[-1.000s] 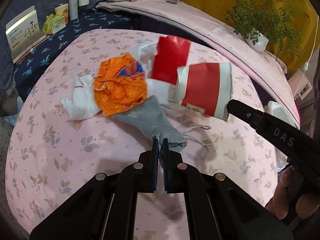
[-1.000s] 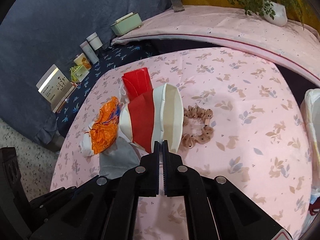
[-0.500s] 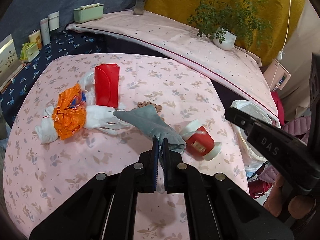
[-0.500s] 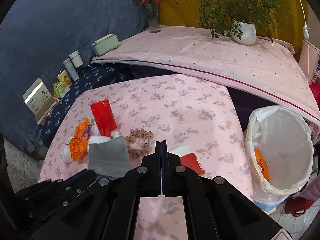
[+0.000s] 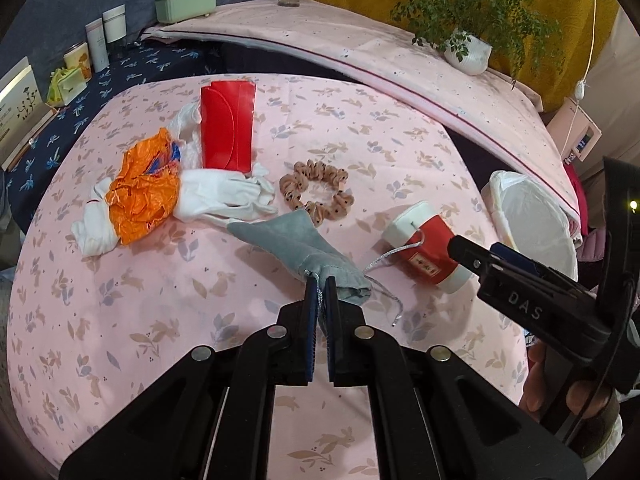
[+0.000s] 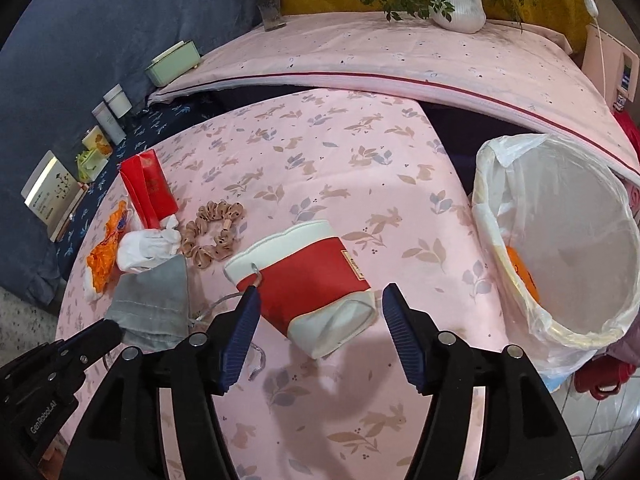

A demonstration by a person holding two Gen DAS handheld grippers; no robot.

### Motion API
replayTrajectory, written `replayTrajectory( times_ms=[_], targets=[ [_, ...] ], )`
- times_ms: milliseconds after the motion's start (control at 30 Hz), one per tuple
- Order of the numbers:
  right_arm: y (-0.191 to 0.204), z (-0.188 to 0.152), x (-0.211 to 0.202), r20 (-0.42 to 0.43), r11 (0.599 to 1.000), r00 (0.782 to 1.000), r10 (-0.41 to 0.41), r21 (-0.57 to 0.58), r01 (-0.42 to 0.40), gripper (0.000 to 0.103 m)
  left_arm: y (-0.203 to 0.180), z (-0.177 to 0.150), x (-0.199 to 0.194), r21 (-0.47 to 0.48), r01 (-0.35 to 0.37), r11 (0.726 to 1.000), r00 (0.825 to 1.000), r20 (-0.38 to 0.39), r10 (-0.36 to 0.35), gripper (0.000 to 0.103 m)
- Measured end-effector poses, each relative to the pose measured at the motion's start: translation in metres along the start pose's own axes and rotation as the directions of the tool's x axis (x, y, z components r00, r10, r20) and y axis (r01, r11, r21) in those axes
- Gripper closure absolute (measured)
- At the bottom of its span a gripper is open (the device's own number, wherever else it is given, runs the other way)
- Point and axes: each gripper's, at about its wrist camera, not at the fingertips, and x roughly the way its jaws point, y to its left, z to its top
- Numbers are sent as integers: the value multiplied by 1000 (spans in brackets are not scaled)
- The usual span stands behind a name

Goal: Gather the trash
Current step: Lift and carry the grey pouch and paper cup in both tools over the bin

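My left gripper is shut on the drawstring end of a grey pouch, which trails across the pink tablecloth. My right gripper is opening. A red-and-white pouch lies on the cloth between its fingertips, and the pads do not press on it. An orange wrapper, white gloves, a red envelope and a tan scrunchie lie further back on the left. A bin lined with a white bag stands at the table's right edge with orange trash inside.
Behind the table a long pink-covered ledge holds a potted plant and a flower vase. Jars, a green box and a card stand on a dark blue cloth at the back left. A red object lies on the floor by the bin.
The right gripper carried the red-and-white pouch rightwards toward the bin, lowered it onto the cloth and opened. The left gripper dragged the grey pouch rightwards, away from the orange wrapper.
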Motion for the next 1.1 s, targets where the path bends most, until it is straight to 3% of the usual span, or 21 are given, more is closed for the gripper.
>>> replayTrajectory(
  times_ms=[167,400,500,567,633,767,967,1100],
  targets=[
    [-6,3,28,-56,1000,998,-14,20,15,40,5,-1,8,-8,-5,1000,1000,-14,5,99],
    [-2,-1,39,-103,996,991,86,36,-83,43,7,2,17,-14,-5,1000,1000,-28,4,99],
    [8,-6,38,-110,994,988,105,3,-105,50,6,3,20,-10,-8,1000,999,-32,8,99],
    [11,-7,32,-108,991,985,136,0,-137,64,5,3,21,-10,-10,1000,999,-34,10,99],
    [14,-7,25,-103,990,985,140,-10,-142,70,4,3,21,-8,-12,1000,999,-34,12,99],
    [17,-6,8,-65,995,994,93,-42,-96,78,-3,6,16,6,-8,1000,1000,-23,8,99],
    [3,4,-25,-6,999,1000,29,-36,-30,78,-30,19,2,48,27,999,1000,7,-27,99],
    [-16,15,-49,66,996,994,-83,-39,86,78,-59,29,-5,85,60,995,998,24,-62,99]
  ],
)
